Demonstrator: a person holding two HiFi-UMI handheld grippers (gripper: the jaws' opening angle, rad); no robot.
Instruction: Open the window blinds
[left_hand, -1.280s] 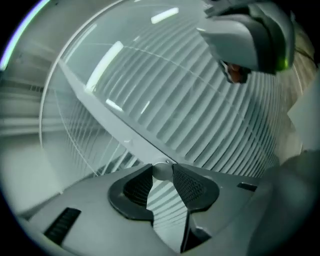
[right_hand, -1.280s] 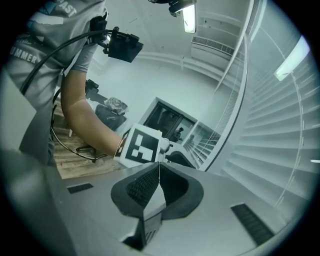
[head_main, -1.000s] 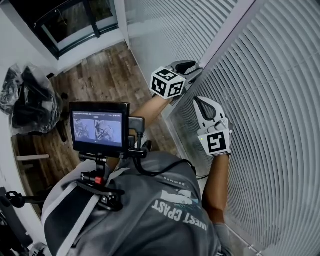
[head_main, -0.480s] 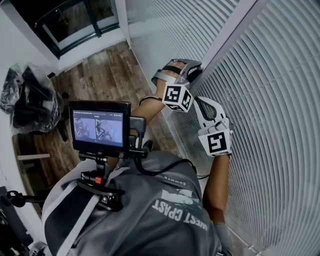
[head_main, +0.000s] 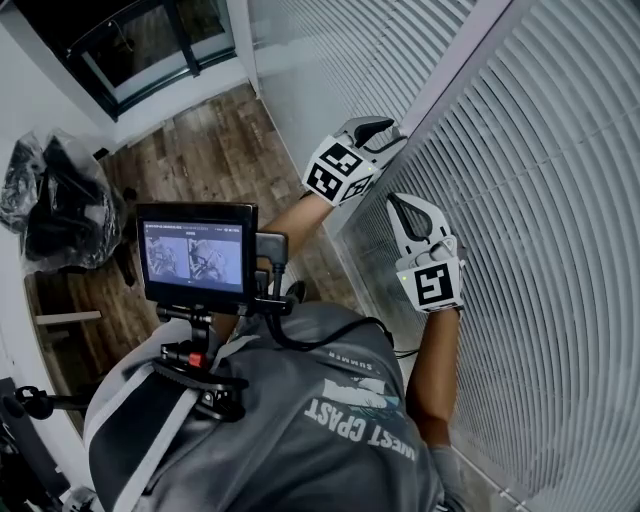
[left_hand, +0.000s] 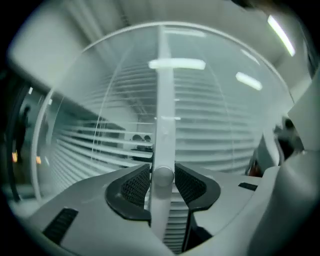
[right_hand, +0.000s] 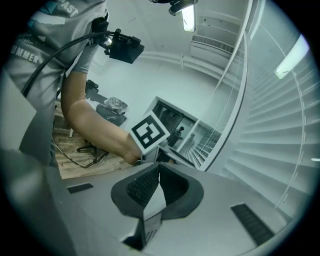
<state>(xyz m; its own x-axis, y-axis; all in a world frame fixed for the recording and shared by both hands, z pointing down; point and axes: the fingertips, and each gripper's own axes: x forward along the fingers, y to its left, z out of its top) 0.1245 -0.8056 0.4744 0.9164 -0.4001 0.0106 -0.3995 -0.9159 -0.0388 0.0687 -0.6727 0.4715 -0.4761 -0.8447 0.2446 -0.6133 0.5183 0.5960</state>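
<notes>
Now left gripper (left_hand: 162, 176) is opening around the light, stiff, probably slippery wand (left_hand: 164, 115), best pinched low; right gripper (right_hand: 158, 170) closed, empty.

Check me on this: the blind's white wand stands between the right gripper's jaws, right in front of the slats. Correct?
Wrong gripper. The white wand stands between the jaws of the left gripper, which are opening around it, as the left gripper view shows. The right gripper has its jaws together on nothing. The wand does hang in front of the slats.
</notes>
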